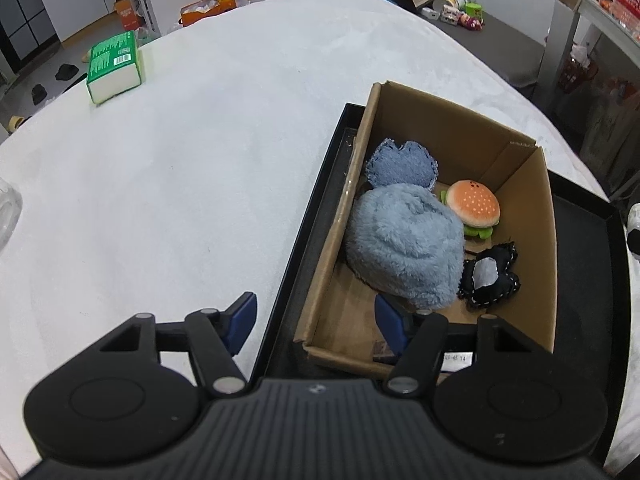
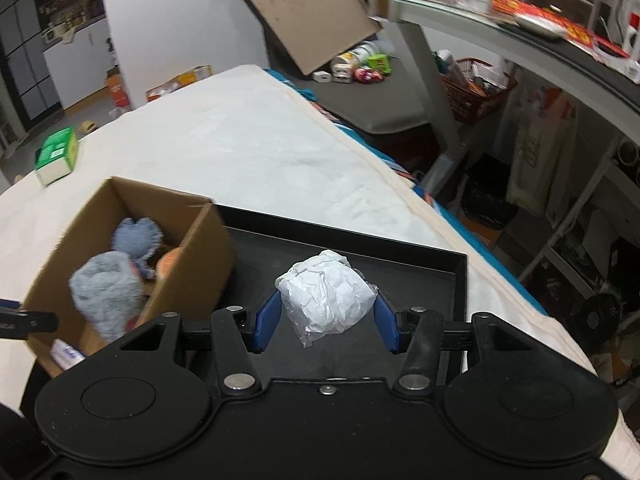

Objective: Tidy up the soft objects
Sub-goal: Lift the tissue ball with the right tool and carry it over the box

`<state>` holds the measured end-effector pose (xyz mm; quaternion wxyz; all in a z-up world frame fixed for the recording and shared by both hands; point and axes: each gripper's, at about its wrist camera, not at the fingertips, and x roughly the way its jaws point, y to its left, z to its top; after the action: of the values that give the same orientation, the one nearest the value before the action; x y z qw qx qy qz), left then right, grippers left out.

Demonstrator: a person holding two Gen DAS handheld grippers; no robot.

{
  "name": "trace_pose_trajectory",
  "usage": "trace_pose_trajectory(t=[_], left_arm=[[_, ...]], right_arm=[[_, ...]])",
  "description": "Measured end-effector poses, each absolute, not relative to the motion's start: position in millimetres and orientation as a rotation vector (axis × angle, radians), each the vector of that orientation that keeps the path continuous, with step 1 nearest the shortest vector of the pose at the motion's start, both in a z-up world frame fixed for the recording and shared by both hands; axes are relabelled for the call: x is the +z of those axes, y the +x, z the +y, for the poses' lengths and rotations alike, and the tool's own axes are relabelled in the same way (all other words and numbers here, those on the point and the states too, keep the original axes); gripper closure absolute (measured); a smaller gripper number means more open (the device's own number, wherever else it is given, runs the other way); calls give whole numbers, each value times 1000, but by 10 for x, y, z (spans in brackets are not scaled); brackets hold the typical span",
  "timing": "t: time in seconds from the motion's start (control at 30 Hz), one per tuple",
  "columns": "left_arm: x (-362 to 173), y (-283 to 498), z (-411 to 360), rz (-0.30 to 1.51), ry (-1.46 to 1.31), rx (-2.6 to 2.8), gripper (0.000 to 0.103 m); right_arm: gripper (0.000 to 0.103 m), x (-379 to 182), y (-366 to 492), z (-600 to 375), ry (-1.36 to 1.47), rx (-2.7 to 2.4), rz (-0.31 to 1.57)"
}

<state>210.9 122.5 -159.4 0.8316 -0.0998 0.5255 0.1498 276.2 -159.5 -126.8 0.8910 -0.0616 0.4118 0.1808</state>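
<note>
A cardboard box (image 1: 536, 240) stands in a black tray (image 1: 304, 240) on the white table. In it lie a fluffy blue plush (image 1: 404, 248), a denim heart (image 1: 400, 164), a plush burger (image 1: 474, 206) and a black stitched pouch (image 1: 490, 274). My left gripper (image 1: 316, 320) is open and empty, straddling the box's near left wall. My right gripper (image 2: 326, 318) is shut on a crumpled white paper ball (image 2: 326, 294), held above the tray (image 2: 420, 276) to the right of the box (image 2: 200, 264).
A green tissue pack (image 1: 114, 66) lies at the far left of the table; it also shows in the right wrist view (image 2: 56, 154). The table's right edge (image 2: 400, 176) drops to a cluttered floor and shelves. A clear object (image 1: 8, 208) sits at the left edge.
</note>
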Motion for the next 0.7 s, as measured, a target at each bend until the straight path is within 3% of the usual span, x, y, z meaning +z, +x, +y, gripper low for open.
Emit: trace_pose_trajectory(t=[0.47, 0.7], left_arm=[[-1692, 2006, 1429, 1075, -299, 263, 52], [-1778, 2006, 1471, 1073, -350, 223, 76]], right_arm=[[53, -997, 2544, -1108, -166, 500, 862], [53, -900, 2447, -865, -205, 544, 872]])
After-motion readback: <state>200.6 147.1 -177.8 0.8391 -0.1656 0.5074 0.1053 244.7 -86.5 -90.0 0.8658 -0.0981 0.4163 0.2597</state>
